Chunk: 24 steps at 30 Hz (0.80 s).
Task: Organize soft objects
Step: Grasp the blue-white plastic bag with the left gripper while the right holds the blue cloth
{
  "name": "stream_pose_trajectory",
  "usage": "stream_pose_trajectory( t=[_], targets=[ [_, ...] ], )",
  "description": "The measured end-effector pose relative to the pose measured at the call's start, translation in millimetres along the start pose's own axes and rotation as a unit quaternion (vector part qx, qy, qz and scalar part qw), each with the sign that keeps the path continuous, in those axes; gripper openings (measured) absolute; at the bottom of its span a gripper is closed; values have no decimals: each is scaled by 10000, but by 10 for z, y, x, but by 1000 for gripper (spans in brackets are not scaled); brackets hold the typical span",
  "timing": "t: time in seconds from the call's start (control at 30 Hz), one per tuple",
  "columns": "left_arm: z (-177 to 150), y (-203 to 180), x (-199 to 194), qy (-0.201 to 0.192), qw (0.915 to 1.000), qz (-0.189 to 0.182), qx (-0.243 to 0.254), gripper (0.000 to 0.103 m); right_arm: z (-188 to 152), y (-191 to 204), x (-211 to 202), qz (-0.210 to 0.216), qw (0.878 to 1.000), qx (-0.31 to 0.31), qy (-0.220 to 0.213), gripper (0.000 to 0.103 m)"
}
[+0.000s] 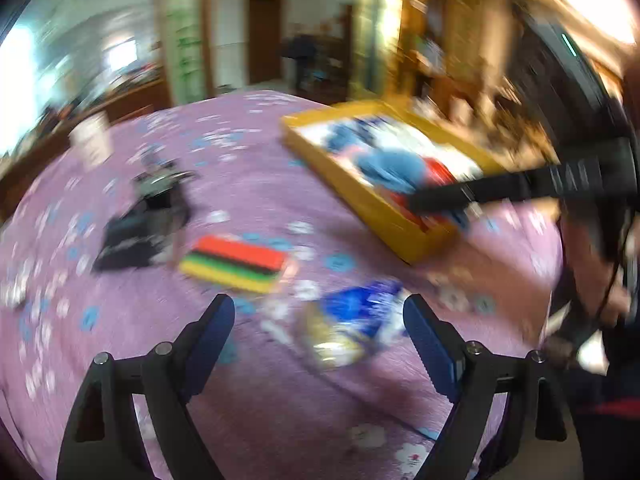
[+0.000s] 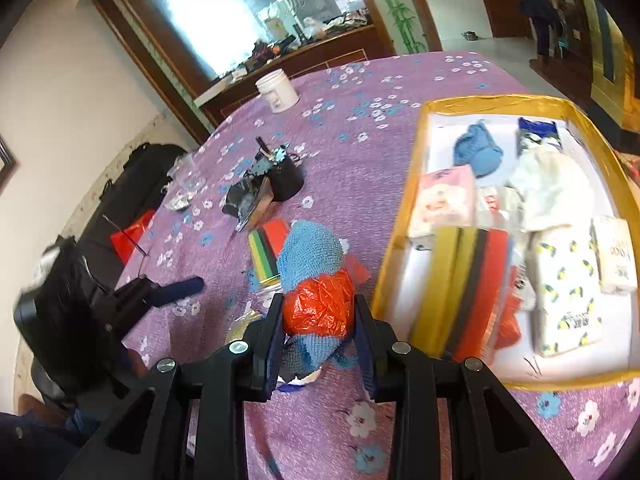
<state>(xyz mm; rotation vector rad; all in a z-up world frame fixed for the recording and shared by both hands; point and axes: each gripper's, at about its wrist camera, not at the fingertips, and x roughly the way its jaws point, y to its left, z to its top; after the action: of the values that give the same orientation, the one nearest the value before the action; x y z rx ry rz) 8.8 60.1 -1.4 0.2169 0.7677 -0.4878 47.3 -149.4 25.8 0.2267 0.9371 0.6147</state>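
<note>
Right gripper (image 2: 318, 320) has its jaws pinching a blue knitted cloth bundled with crinkly orange plastic (image 2: 318, 304), hanging just beside the yellow tray (image 2: 496, 102) over the worktop (image 2: 360, 92); best carry it over the rim before letting go; left gripper (image 1: 318, 330) jaws spread, empty.
</note>
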Motion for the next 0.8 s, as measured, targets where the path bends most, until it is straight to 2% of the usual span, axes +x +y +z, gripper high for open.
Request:
stream_pose_trajectory(
  t=[0.13, 0.23, 0.3, 0.33, 0.37, 0.4, 0.47, 0.57, 0.8],
  targets=[
    [60, -204, 192, 366, 9961, 141, 785, 85, -71, -115, -125, 76, 9999, 81, -103, 35],
    [94, -269, 357, 671, 9888, -78, 1330, 85, -107, -216, -200, 113, 9995, 207, -189, 35],
    [81, -290, 461, 826, 9853, -84, 1494, 85, -123, -260, -228, 119, 9993, 265, -235, 35],
    [76, -282, 536, 912, 9844, -58, 1502, 85, -130, -282, -244, 116, 9992, 280, -257, 35],
    [73, -272, 576, 940, 9849, -23, 1453, 79, -141, -307, -264, 117, 9991, 297, -280, 35],
    [70, -264, 613, 975, 9857, -16, 1376, 61, -146, -327, -278, 119, 9990, 316, -297, 35],
    [65, -258, 616, 966, 9886, -106, 1148, 54, -150, -380, -293, 109, 9987, 379, -316, 35],
    [45, -280, 572, 848, 9909, 113, 1043, 50, -139, -455, -284, 96, 9983, 483, -326, 35],
    [151, -169, 372, 498, 9983, -50, 310, 49, -103, -469, -250, 16, 9983, 485, -325, 35]
  ],
)
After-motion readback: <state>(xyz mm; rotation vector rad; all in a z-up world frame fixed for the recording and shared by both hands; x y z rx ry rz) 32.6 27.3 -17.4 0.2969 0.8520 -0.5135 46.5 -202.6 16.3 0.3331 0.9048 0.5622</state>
